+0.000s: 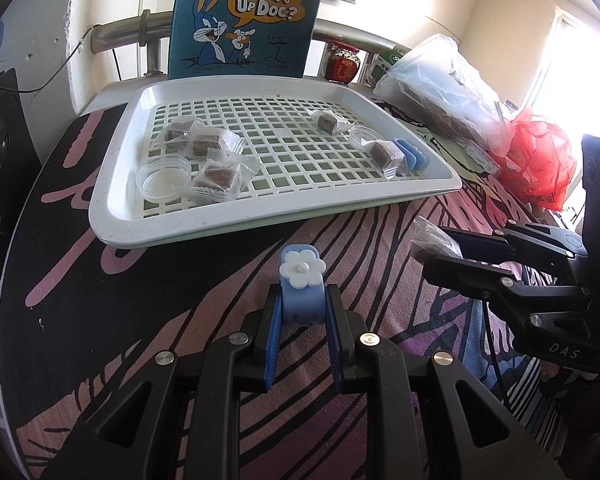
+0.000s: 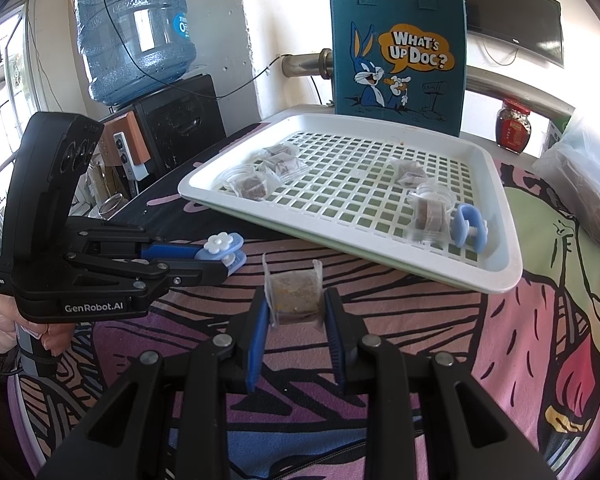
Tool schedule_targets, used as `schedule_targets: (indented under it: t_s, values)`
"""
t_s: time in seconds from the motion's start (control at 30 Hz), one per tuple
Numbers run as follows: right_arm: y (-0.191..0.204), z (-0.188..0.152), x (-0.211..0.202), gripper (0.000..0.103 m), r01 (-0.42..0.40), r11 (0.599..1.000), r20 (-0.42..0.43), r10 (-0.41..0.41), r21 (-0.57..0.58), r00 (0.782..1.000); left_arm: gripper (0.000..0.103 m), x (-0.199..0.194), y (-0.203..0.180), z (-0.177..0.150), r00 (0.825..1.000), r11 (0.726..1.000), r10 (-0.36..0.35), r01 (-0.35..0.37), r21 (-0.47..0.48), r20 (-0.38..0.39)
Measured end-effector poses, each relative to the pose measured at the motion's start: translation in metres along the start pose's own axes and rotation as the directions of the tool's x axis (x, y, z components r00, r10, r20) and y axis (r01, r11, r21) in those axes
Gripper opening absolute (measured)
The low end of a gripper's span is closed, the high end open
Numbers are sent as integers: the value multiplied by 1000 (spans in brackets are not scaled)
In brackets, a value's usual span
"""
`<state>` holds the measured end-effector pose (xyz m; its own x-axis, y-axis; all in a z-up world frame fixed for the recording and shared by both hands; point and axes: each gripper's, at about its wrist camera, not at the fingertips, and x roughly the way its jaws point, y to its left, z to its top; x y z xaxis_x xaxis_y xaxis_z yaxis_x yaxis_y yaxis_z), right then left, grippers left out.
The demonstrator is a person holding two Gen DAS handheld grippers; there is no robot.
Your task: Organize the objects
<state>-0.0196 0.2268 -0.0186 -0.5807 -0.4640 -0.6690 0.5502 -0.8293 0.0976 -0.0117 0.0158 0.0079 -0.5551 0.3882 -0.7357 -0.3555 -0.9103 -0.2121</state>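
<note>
My left gripper [image 1: 303,300] is shut on a blue clip with a white flower [image 1: 302,280], held just above the patterned cloth in front of the white slotted tray [image 1: 260,216]. In the right wrist view that same clip [image 2: 222,250] sticks out of the left gripper [image 2: 224,258] at the left. My right gripper [image 2: 295,304] is shut on a wrapped snack [image 2: 294,292], upright between the blue pads. On the tray [image 2: 496,264] lie several wrapped brown snacks [image 1: 216,174], a clear round lid [image 1: 162,178] and a second blue clip [image 2: 468,226].
A teal cartoon tote bag [image 2: 398,56] stands behind the tray. A red-lidded jar [image 2: 514,126], clear plastic bags [image 1: 440,88] and a red bag [image 1: 540,160] crowd the right side. A water bottle [image 2: 132,36] on a dispenser stands at left. A hand [image 2: 4,320] holds the left gripper's handle.
</note>
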Motion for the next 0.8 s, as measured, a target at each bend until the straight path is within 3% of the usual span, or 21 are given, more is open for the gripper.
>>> schedule_targets:
  t_s: [0.8]
  values:
    - [-3,-1,-2,27,0,1000,18,0,16,1000,19,-1,-3,-2,1000,1000,5,-5,16,1]
